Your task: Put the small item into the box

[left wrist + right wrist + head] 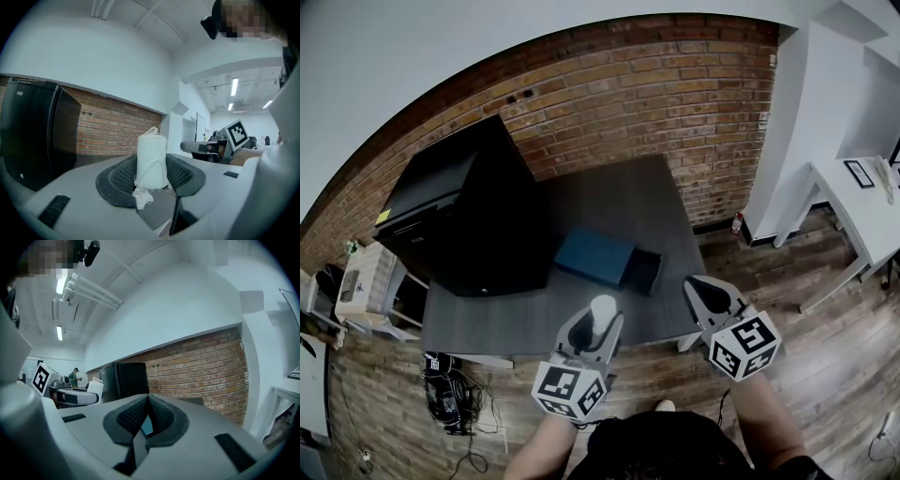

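L gripper [598,328] pinched a white roll [151,161] upright btwn its pads, a frayed end hanging below the grip. R gripper [146,416] had its jaws pressed together w/ nothing in them, held off to the side.

The roll was in the air near the table's [647,202] front edge, short of the blue box [593,257], which lay mid-table just beside the black cabinet [464,211].

Step in hand, by my read: carry to box. To do it well: keep the roll vertical, come in over the opening, lower before letting go, and watch that the loose fray doesn't snag the pads.

Box had a darker section at its R end, maybe the open part; interior not visible, so contents unknown.
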Tool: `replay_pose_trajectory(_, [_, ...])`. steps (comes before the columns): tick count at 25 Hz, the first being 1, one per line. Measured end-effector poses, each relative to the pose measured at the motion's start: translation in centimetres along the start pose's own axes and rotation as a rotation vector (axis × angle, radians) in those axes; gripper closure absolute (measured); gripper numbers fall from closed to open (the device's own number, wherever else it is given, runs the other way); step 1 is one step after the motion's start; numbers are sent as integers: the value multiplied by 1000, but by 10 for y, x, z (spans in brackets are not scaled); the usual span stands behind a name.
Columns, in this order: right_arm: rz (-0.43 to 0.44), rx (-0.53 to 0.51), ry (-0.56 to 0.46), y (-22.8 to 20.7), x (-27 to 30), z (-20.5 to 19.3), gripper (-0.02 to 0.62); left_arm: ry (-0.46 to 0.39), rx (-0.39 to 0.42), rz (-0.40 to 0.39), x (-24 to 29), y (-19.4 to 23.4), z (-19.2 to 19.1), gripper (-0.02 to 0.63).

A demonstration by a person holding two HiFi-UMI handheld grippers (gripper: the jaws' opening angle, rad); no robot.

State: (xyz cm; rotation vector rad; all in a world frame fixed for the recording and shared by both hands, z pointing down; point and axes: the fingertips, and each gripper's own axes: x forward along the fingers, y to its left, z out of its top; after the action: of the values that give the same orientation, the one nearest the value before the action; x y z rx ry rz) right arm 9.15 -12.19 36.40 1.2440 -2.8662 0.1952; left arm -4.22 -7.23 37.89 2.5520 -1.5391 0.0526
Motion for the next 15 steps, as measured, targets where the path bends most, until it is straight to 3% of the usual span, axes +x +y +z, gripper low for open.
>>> replay_pose_trajectory(15, [-23,75,38,-21,16,-22,577,61,-19,-25,29,12,-15,402])
